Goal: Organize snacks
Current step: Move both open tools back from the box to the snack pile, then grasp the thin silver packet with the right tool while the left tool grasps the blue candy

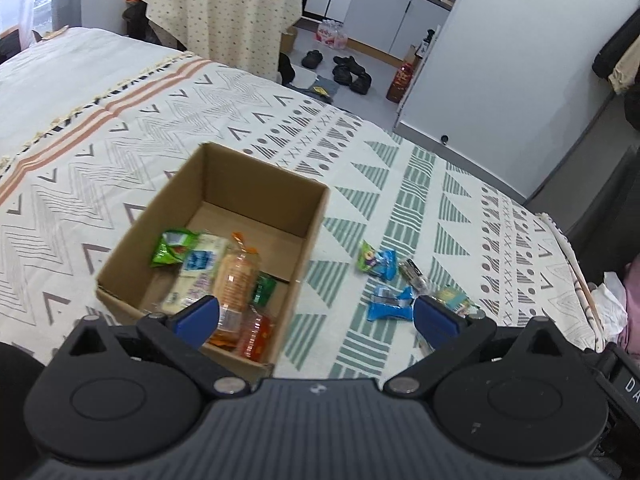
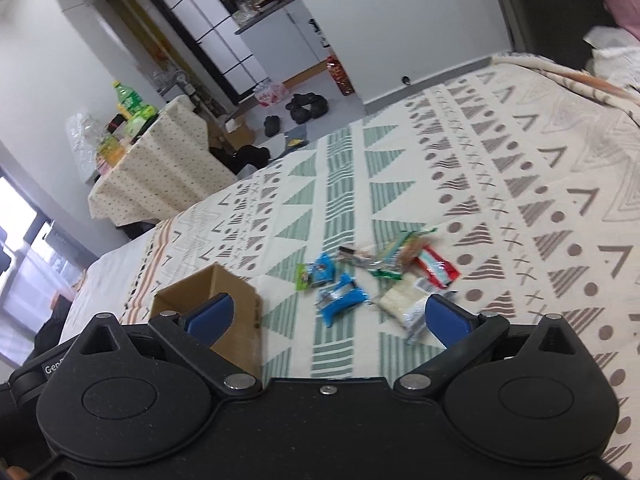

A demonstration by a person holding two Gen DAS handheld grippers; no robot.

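On the patterned bedspread [image 1: 208, 120] stood an open cardboard box [image 1: 264, 184], its flaps out of the way and its mouth facing up, which suited it, I judged, as the collecting place for the snacks; it lay at about ten o'clock from the loose pile in the left wrist view, and at nine o'clock from that pile in the right wrist view, near but not touching.

Inside the box, crowded toward its near wall, lay a green packet [image 1: 172, 246], a pale wrapped bar with blue print [image 1: 200, 276], a clear sleeve of round orange biscuits [image 1: 236, 280], a small dark green packet [image 1: 264, 290] and an orange wrapper [image 1: 256, 334]; the far half of the floor was bare cardboard, so room remained.

Outside, at three o'clock from the box, the unsorted snacks lay scattered flat on the cloth: two blue wrappers [image 2: 340, 300], a green-and-blue packet [image 2: 316, 274], a white crinkled packet [image 2: 404, 304], a red-and-white packet [image 2: 436, 270] and a few small ones too blurred to name; the task looked roughly half done.

The left gripper [image 1: 316, 316] hovered over the near edge of the box with its blue pads spread wide and nothing between them; that pose fitted, in my judgement, an item just let go or none yet taken. The right gripper [image 2: 328, 318] hung above the pile, jaws likewise released and empty, the white packet just beside its right pad [image 2: 444, 316]; a descent and a squeeze there seemed the likely next need, and the thin slippery wrappers might slide.
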